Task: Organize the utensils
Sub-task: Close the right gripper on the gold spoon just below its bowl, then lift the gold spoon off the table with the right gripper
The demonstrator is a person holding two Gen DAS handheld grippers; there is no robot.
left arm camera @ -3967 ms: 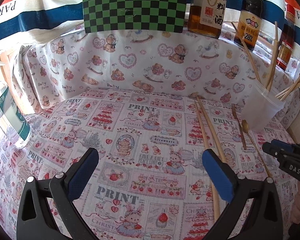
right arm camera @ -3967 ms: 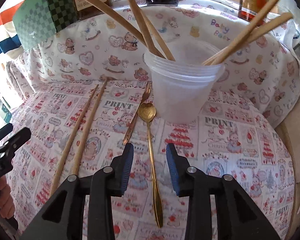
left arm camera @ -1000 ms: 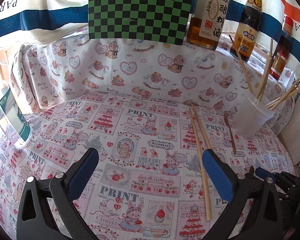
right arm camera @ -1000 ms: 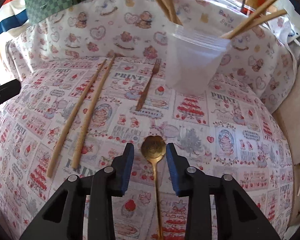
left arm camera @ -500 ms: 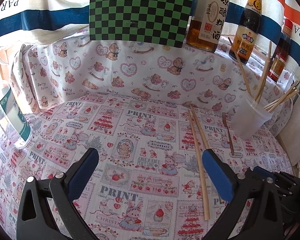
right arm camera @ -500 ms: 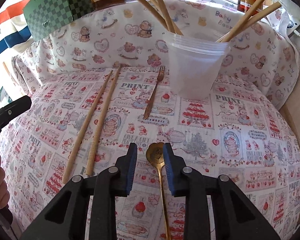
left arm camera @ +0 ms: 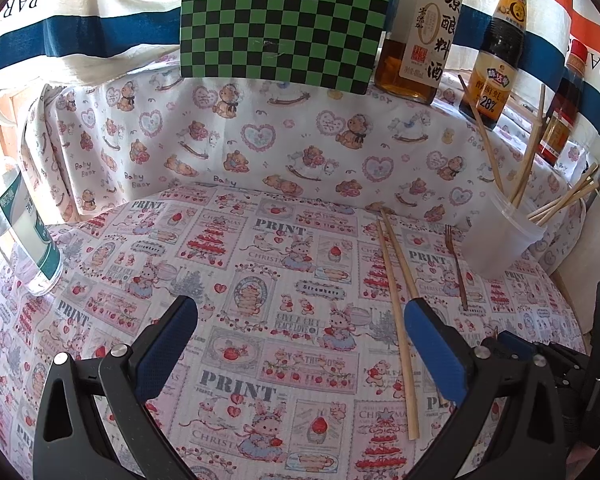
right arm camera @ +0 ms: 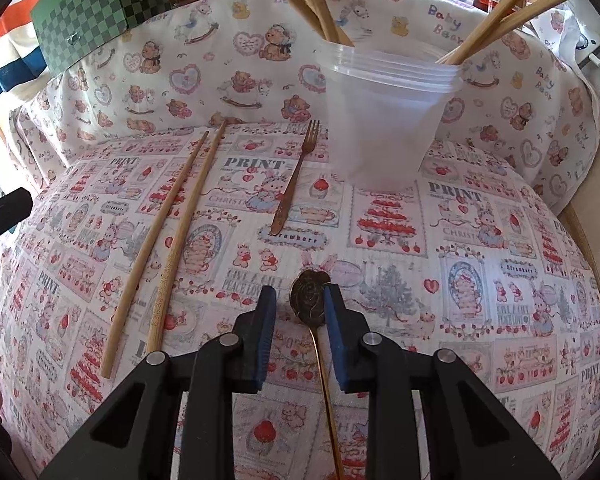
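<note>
Tongs on my right point(right arm camera: 298, 304) are closing round the spoon point(right arm camera: 311, 300) at lower centre of the right view; one pad touches the bowl's edge, the other stands off, so no grip yet; pinched that high the spoon may slip or swing. Left tongs point(left arm camera: 300, 340) gape wide and empty over the bench point(left arm camera: 260, 264); cup point(right arm camera: 384, 120), upper right, looks easy to tip.
</note>
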